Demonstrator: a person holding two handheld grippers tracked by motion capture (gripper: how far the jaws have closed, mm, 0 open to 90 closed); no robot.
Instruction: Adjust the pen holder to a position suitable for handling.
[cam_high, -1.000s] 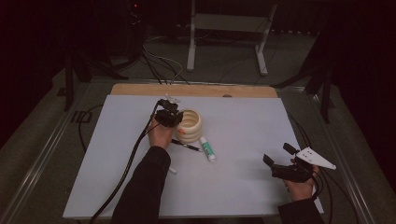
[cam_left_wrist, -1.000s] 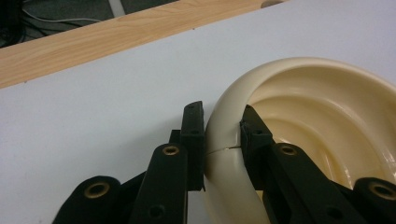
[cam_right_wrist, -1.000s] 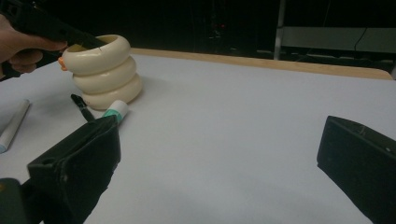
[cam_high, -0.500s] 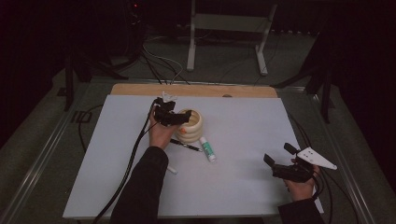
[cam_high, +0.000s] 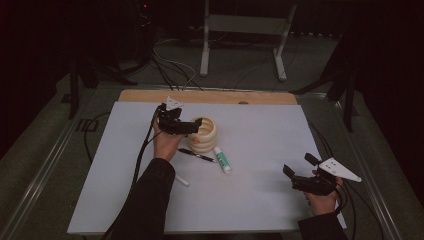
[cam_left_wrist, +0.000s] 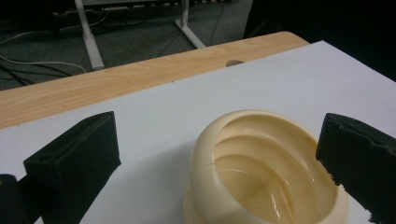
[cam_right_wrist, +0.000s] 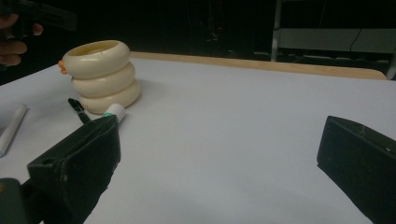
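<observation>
Just below the left gripper (cam_high: 196, 126) stands the cream ribbed holder (cam_high: 206, 135), its open mouth directly under the jaws, which have just been opening and now stand spread wide with nothing pinched between them. On the near side of that gripper lie a black pen (cam_high: 197, 155) and a glue stick (cam_high: 223, 159). Well off to its right, the right gripper (cam_high: 296, 172) hovers low over the white sheet (cam_high: 265, 130), jaws spread and empty.
</observation>
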